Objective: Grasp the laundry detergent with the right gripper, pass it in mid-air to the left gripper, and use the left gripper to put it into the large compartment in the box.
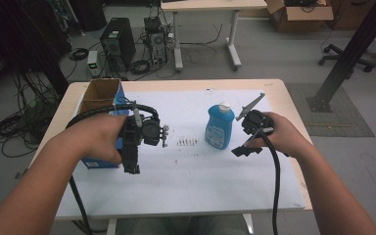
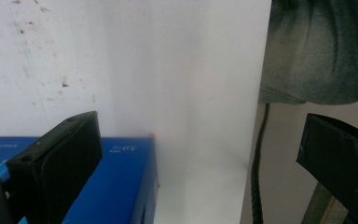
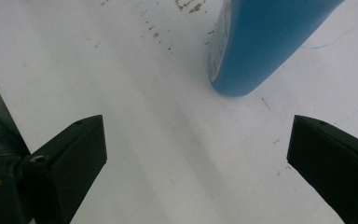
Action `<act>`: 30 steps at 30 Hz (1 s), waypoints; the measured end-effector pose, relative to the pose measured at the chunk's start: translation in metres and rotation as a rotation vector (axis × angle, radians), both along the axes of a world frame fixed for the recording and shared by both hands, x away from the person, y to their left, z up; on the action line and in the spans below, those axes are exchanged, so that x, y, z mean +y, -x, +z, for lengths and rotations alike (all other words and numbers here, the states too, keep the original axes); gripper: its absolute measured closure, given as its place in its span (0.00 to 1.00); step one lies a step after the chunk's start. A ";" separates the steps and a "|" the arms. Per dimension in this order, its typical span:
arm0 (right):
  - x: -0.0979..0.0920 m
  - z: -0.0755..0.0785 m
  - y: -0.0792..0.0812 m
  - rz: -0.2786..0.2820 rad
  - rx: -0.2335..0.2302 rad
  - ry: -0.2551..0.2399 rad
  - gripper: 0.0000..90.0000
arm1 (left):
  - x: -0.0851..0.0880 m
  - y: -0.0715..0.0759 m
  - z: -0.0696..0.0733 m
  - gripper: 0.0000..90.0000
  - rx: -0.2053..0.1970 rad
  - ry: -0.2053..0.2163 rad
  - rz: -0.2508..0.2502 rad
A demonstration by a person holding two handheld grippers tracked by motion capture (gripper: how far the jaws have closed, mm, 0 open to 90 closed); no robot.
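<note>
Between the right gripper (image 1: 246, 151)'s wide-parted jaws lies bare white sheet (image 3: 158, 140); the blue bottle (image 3: 265, 42) stands upright at one o'clock ahead, untouched. The left gripper (image 1: 131, 169) hangs likewise spread and empty beside the blue box (image 2: 116, 186). Judged an approach step: next, advance until the jaws flank the bottle.

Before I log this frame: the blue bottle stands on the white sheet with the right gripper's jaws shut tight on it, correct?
Not quite. The blue bottle does stand on the white sheet, but the right gripper is open, jaws wide apart and short of the bottle, as the right gripper view shows.
</note>
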State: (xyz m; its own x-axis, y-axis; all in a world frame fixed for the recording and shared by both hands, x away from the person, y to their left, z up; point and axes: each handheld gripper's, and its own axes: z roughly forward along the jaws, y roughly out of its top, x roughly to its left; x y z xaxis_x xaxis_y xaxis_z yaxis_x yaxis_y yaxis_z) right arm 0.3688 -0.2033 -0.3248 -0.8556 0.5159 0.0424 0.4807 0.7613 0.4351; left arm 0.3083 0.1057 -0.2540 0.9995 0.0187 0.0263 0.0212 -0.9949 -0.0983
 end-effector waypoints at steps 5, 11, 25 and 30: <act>-0.006 -0.007 -0.002 -0.013 -0.016 -0.031 0.05 | -0.002 0.000 -0.002 0.00 0.007 -0.005 -0.004; -0.011 -0.016 -0.004 -0.031 -0.026 -0.061 0.05 | -0.003 0.000 -0.002 0.00 0.006 -0.013 -0.004; -0.015 -0.034 -0.008 -0.060 -0.066 -0.142 0.05 | -0.003 -0.003 -0.003 0.00 0.011 -0.007 -0.005; -0.015 -0.039 -0.009 -0.056 -0.092 -0.167 0.06 | -0.002 -0.004 -0.005 0.00 0.015 -0.006 -0.002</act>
